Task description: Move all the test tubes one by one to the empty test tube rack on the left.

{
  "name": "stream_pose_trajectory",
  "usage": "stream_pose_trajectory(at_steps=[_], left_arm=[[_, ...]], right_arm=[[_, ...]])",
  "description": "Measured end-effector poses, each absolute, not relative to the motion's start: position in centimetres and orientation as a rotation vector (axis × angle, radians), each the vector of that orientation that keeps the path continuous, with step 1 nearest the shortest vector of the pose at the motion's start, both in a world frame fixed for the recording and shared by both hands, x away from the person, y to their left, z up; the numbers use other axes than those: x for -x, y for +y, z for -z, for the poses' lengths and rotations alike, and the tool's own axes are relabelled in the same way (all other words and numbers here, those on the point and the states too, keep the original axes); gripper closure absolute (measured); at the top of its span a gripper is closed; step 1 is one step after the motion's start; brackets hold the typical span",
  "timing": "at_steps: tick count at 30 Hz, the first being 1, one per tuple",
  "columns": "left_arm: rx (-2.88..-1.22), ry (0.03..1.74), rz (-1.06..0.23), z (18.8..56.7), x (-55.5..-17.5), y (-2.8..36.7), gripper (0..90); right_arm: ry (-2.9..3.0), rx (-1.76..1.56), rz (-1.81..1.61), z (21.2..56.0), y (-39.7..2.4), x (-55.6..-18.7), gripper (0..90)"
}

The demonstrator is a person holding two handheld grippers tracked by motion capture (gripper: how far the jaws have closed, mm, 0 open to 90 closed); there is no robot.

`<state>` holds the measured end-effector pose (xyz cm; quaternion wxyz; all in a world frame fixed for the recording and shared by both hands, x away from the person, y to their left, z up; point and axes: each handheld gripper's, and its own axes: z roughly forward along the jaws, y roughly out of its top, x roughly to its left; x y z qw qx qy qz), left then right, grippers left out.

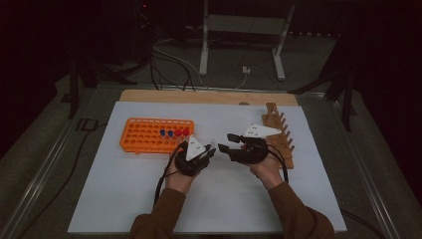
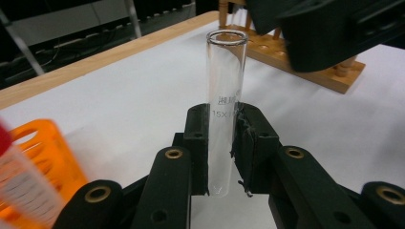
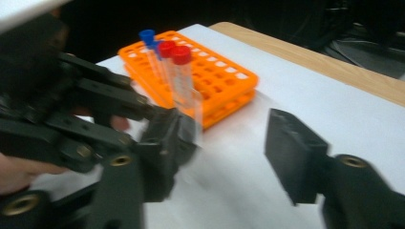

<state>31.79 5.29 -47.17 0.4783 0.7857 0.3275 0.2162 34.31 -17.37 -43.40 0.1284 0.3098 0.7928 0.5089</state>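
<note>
The left gripper (image 2: 222, 157) pinches a clear glass test tube (image 2: 225, 95) between its two jaws. The tube stands upright, with its long axis running along the jaws and its open mouth well above the jaw tips; the round bottom sits low between the pads.

The right gripper (image 3: 229, 138) has its jaws spread wide, with nothing between them. In the high view both grippers (image 1: 201, 153) (image 1: 230, 144) are near each other over the middle of the white board (image 1: 124, 199), tip toward tip. In the right gripper view, the tube is just beside that gripper's own left jaw, in front of it and still outside the gap.

I judge that the coming move is a handover of the tube. For this the open jaws must come around the free upper part of the tube, across its long axis.

The orange rack (image 1: 144, 134) with capped tubes (image 3: 181, 76) lies beyond the left gripper. The wooden rack (image 1: 283, 134) lies just beside the right gripper, on its outer side, so the right hand is nearer to it.
</note>
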Motion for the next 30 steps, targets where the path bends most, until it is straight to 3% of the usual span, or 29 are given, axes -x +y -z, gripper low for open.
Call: stream_pose_trajectory(at_steps=[7, 20, 26, 30], left_arm=[[-1.876, 0.828, -0.532, 46.5, -31.5, 7.2, 76.5], [-1.831, 0.884, -0.526, 46.2, -31.0, 10.5, 76.5], [-1.812, 0.907, -0.54, 45.8, -30.7, 11.9, 76.5], [-1.803, 0.922, -0.547, 45.6, -30.6, 12.8, 76.4]], right_arm=[[2.249, -0.947, -1.374, 43.9, -18.1, -34.3, 24.5], [2.165, -1.004, -1.332, 44.2, -19.9, -34.0, 14.6], [2.13, -1.027, -1.303, 44.2, -20.8, -33.9, 2.6], [2.117, -1.052, -1.286, 44.4, -21.7, -34.0, 0.0]])
